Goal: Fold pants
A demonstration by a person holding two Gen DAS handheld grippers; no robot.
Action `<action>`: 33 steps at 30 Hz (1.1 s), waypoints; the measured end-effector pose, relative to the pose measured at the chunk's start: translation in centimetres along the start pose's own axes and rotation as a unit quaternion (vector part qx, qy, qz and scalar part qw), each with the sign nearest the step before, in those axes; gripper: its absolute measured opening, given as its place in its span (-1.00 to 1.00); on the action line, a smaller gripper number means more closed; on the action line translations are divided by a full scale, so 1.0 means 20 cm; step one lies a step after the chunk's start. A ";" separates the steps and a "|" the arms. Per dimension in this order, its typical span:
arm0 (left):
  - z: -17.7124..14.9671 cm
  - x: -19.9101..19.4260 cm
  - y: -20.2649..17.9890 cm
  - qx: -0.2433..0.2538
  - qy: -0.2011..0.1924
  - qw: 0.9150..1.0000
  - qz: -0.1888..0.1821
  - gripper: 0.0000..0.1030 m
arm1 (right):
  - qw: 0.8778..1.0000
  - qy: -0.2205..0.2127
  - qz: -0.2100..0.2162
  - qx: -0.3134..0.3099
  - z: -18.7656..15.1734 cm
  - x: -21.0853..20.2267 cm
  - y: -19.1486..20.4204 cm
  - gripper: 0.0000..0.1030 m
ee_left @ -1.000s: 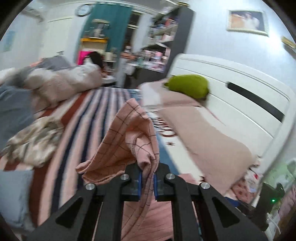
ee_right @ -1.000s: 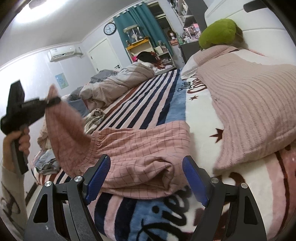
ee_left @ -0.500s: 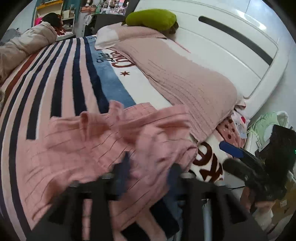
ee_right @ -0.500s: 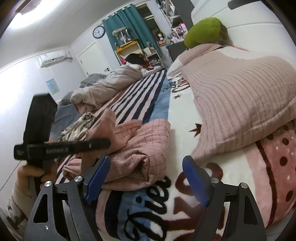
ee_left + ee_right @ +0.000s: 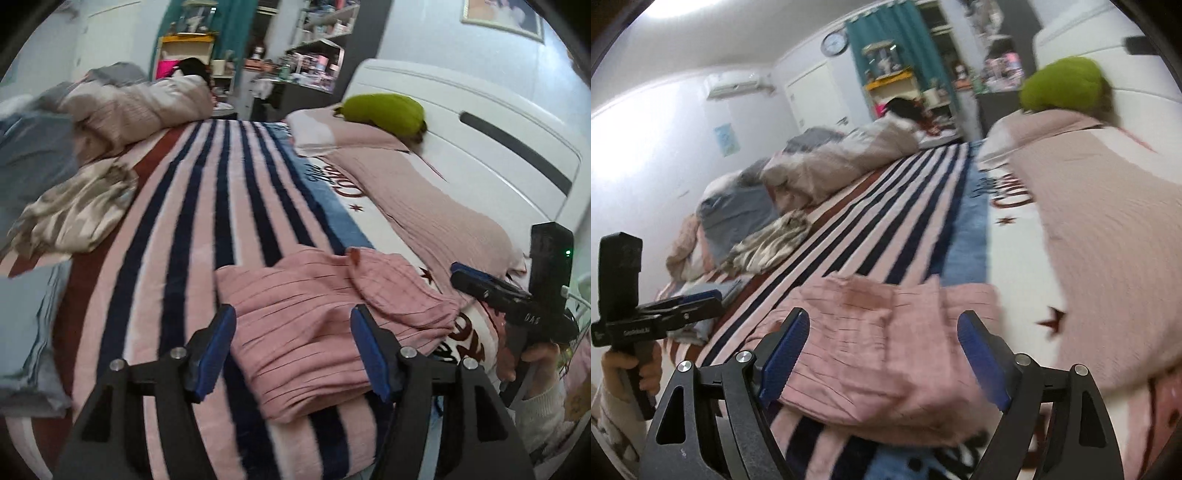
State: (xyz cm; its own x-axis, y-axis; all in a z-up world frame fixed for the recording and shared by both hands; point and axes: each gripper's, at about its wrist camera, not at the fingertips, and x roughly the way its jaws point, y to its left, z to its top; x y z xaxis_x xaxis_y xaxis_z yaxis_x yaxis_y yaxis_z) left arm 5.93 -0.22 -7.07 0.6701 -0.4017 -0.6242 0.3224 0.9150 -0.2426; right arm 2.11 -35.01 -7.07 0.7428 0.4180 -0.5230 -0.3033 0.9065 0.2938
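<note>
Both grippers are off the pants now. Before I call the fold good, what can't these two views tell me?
- pink pants: underside layers hidden by the top fold, both views.
- Near edge: cut by the left gripper fingers; right view motion-blurred behind the right gripper.
- Blanket lettering: partly covered.

Bed under striped blanket [image 5: 229, 206] carries pink checked pants [image 5: 317, 325] bunched in a folded heap, knit pink throw [image 5: 436, 206], green pillow [image 5: 384, 110], rumpled duvet [image 5: 147, 107], what looks like patterned clothing [image 5: 77, 210].
</note>
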 end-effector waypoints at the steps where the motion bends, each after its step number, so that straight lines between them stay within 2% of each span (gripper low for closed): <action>1: -0.02 0.00 0.02 -0.003 0.001 1.000 0.006 0.18 | 1.000 0.009 0.010 -0.009 0.00 0.04 0.03 0.55; 3: -0.03 0.03 0.07 -0.010 0.005 1.000 0.017 0.18 | 0.998 0.040 0.032 -0.030 0.01 0.17 0.09 0.55; 5: -0.06 0.06 0.08 -0.017 0.012 1.000 0.013 0.18 | 0.997 0.062 0.034 -0.043 0.00 0.25 0.14 0.54; 7: -0.07 0.08 0.10 -0.022 0.016 1.000 0.007 0.18 | 0.994 0.092 0.019 -0.064 -0.02 0.35 0.19 0.53; 8: -0.07 0.10 0.11 -0.023 0.017 1.000 0.006 0.18 | 0.989 0.122 -0.009 -0.079 -0.05 0.44 0.20 0.51; 10: -0.08 0.11 0.11 -0.024 0.020 0.999 0.002 0.18 | 0.987 0.136 -0.032 -0.081 -0.09 0.49 0.19 0.32; 13: -0.08 0.12 0.11 -0.025 0.023 0.999 0.000 0.18 | 0.986 0.137 -0.058 -0.079 -0.11 0.49 0.14 -0.54; 14: -0.07 0.13 0.11 -0.024 0.023 0.999 0.000 0.18 | 0.986 0.128 -0.076 -0.069 -0.11 0.48 0.11 -0.93; 16: -0.07 0.13 0.10 -0.023 0.022 0.999 -0.003 0.18 | 0.990 0.107 -0.085 -0.034 -0.10 0.41 0.01 -0.94; 17: -0.06 0.13 0.11 -0.022 0.022 1.000 -0.004 0.18 | 0.989 0.095 -0.106 -0.027 -0.09 0.38 -0.03 -0.99; 19: -0.06 0.14 0.10 -0.021 0.020 1.000 -0.006 0.18 | 0.987 0.076 -0.137 -0.021 -0.07 0.33 -0.11 -0.99; 22: -0.06 0.14 0.09 -0.019 0.020 1.000 -0.010 0.18 | 0.985 0.082 -0.149 0.013 -0.06 0.25 -0.24 -0.98; 24: -0.06 0.14 0.08 -0.019 0.020 1.000 -0.011 0.18 | 0.987 0.073 -0.142 0.010 -0.04 0.21 -0.24 -0.91; 25: -0.05 0.15 0.07 -0.020 0.021 1.000 -0.012 0.18 | 0.990 0.073 -0.122 0.005 -0.02 0.19 -0.23 -0.90; 26: -0.05 0.15 0.07 -0.020 0.021 0.999 -0.013 0.18 | 0.993 0.076 -0.093 0.000 -0.02 0.19 -0.20 -0.67; 27: -0.05 0.15 0.07 -0.020 0.021 0.999 -0.013 0.18 | 0.994 0.076 -0.081 -0.003 -0.01 0.20 -0.17 -0.19; 28: -0.05 0.15 0.06 -0.019 0.021 1.000 -0.011 0.18 | 0.995 0.075 -0.067 -0.010 -0.01 0.20 -0.13 0.03; 29: -0.05 0.15 0.06 -0.017 0.022 1.000 -0.007 0.18 | 0.995 0.077 -0.056 -0.028 -0.01 0.22 -0.09 0.16; 31: -0.05 0.16 0.07 -0.014 0.023 1.000 -0.002 0.18 | 0.993 0.091 -0.048 -0.049 -0.03 0.28 0.00 0.15; 33: -0.05 0.16 0.07 -0.014 0.024 1.000 0.003 0.18 | 0.990 0.123 -0.037 -0.066 -0.05 0.38 0.05 0.13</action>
State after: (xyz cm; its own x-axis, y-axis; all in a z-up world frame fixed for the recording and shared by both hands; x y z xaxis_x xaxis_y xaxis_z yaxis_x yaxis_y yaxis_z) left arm 7.84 -0.07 -10.16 0.6390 -0.3952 -0.6599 0.3002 0.9180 -0.2591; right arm 6.97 -30.88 -11.53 0.6038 0.3365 -0.7226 -0.3408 0.9285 0.1476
